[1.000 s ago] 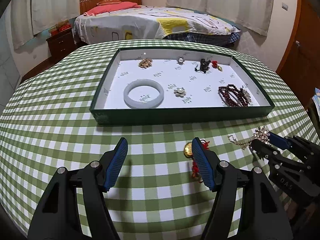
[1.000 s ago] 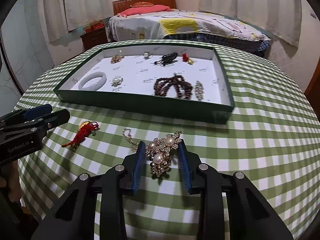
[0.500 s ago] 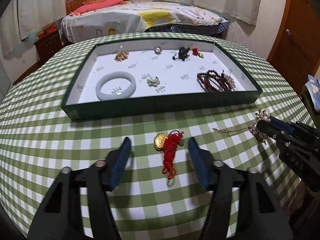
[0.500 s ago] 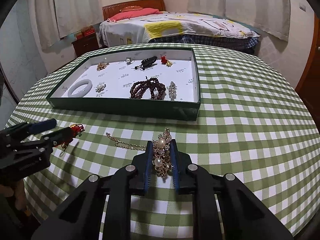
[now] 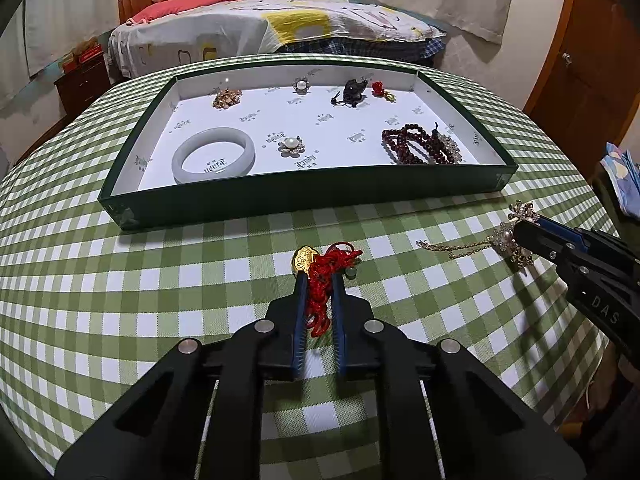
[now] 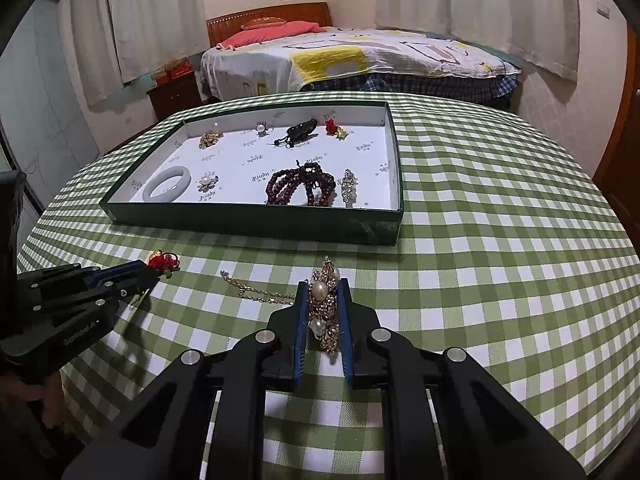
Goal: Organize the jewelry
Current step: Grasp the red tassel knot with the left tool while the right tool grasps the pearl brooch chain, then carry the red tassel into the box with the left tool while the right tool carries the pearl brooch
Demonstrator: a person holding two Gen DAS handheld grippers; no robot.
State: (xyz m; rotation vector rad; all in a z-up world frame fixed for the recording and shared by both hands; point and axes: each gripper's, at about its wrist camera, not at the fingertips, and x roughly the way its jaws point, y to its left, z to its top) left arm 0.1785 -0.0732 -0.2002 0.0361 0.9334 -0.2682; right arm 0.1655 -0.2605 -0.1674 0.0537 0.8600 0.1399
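My left gripper (image 5: 318,280) is shut on a red knotted cord charm (image 5: 322,284) with a gold coin (image 5: 303,259), just above the checked tablecloth in front of the green tray (image 5: 280,200). It also shows in the right wrist view (image 6: 154,270). My right gripper (image 6: 323,290) is shut on a gold and pearl brooch (image 6: 324,304); its thin chain (image 6: 256,292) trails left on the cloth. The tray (image 6: 248,222) holds a pale jade bangle (image 5: 214,155), dark red beads (image 5: 408,144), pearl flower pieces and small charms.
The round table with the green checked cloth (image 5: 120,300) drops off on all sides. A bed (image 5: 272,28) and nightstand (image 5: 82,80) stand beyond it. A wooden door (image 5: 592,52) is at the right.
My left gripper has closed on the red cord charm. My right gripper stays shut on the brooch. Both views have drawn back a little from the tray.
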